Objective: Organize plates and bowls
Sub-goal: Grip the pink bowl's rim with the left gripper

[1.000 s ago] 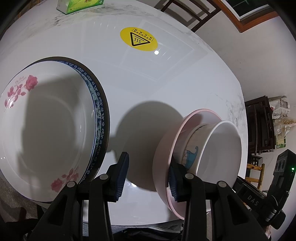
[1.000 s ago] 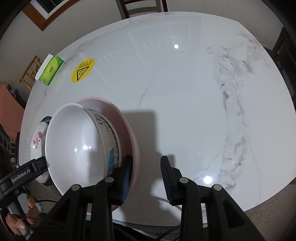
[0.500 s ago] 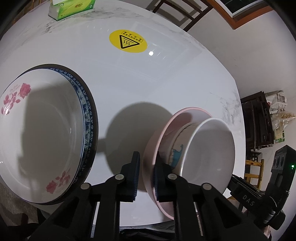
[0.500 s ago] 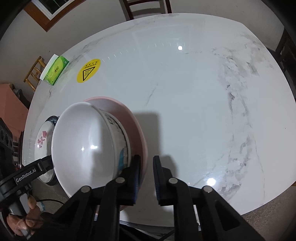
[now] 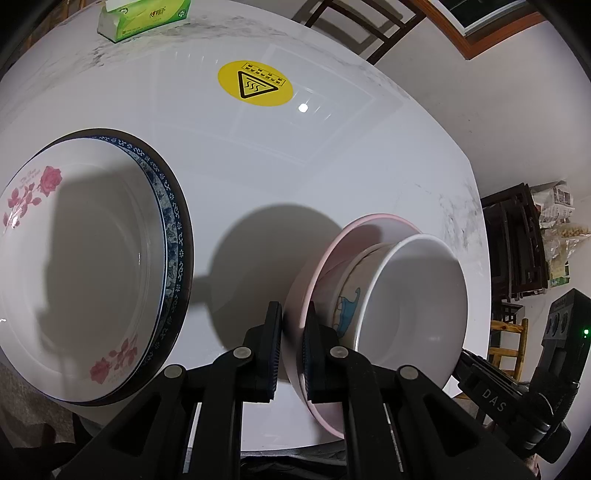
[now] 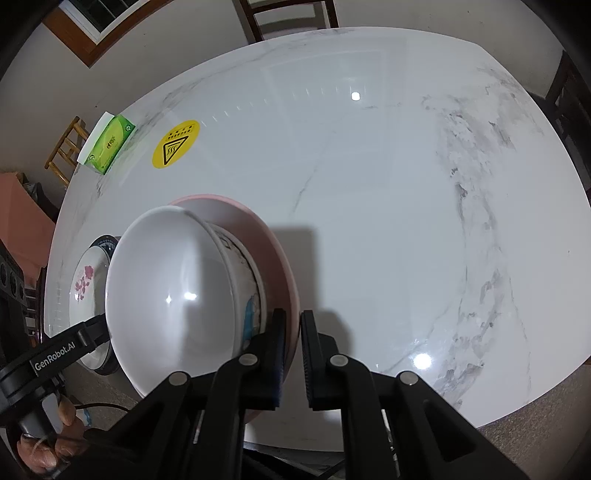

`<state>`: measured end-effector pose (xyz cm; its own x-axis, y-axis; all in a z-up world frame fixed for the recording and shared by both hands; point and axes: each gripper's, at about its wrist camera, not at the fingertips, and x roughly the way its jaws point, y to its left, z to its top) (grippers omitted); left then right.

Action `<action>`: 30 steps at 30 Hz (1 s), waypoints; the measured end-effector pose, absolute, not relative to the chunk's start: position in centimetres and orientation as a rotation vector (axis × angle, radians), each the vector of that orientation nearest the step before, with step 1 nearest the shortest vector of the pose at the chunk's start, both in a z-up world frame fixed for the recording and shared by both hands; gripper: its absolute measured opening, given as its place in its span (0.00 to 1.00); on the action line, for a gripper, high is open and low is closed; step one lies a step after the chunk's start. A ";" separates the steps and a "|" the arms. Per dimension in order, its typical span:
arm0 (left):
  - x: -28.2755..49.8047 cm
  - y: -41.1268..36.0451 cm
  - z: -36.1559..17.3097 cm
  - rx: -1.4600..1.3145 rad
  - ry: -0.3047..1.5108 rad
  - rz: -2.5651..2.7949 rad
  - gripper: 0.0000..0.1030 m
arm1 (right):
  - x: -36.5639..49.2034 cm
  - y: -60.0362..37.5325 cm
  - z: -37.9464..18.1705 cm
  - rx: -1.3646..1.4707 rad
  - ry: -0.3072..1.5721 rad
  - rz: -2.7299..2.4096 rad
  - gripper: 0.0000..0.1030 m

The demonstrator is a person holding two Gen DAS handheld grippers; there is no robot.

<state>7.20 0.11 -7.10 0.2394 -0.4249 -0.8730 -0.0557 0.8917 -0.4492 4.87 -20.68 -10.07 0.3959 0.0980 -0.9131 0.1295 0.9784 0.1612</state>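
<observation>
- We have both tools on one stack: the left gripper (image 5: pixel 292 345) and the right gripper (image 6: pixel 292 349) each have their jaws drawn in to a narrow gap over the rim of the pink bowl (image 5: pixel 317 266), on opposite sides of it, one finger inside the rim and one outside.
- Nested in that pink bowl sit a patterned bowl (image 5: pixel 345 295) and, innermost, a white bowl (image 5: pixel 417 295); gripping only the outermost rim lets us carry all three as one load.
- The stack is at 5 o'clock on the round marble bench (image 5: pixel 258 166) in the left wrist view; we cannot tell whether its base is touching the bench or just clear of it.
- At 9 o'clock a rose-printed plate (image 5: pixel 74 258) rests on a blue-rimmed plate (image 5: pixel 177 236), near the bowls but apart, so like is already sorted with like.
- A green tissue box (image 5: pixel 147 16) and a yellow hot-surface sticker (image 5: pixel 255 83) lie toward 12 o'clock, well away.
- We judge two grips are used because a triple stack held at one edge would tip.
</observation>
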 end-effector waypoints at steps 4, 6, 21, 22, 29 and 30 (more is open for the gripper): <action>7.2 0.1 -7.1 -0.426 1.316 -0.262 0.06 | 5.0 -20.7 -10.1 0.219 1.167 -0.026 0.08; 7.3 0.0 -7.1 -0.424 1.318 -0.260 0.06 | 5.1 -20.7 -10.1 0.221 1.168 -0.028 0.08; 7.6 -0.5 -6.8 -0.407 1.322 -0.264 0.06 | 5.2 -21.0 -10.0 0.219 1.168 -0.030 0.08; 7.6 -0.5 -6.8 -0.406 1.321 -0.265 0.06 | 5.2 -21.0 -10.0 0.218 1.167 -0.029 0.08; 7.7 -0.6 -6.8 -0.405 1.321 -0.270 0.06 | 5.3 -21.1 -10.0 0.213 1.167 -0.031 0.08; 7.7 -0.6 -6.8 -0.405 1.321 -0.270 0.06 | 5.3 -21.1 -10.0 0.211 1.167 -0.031 0.08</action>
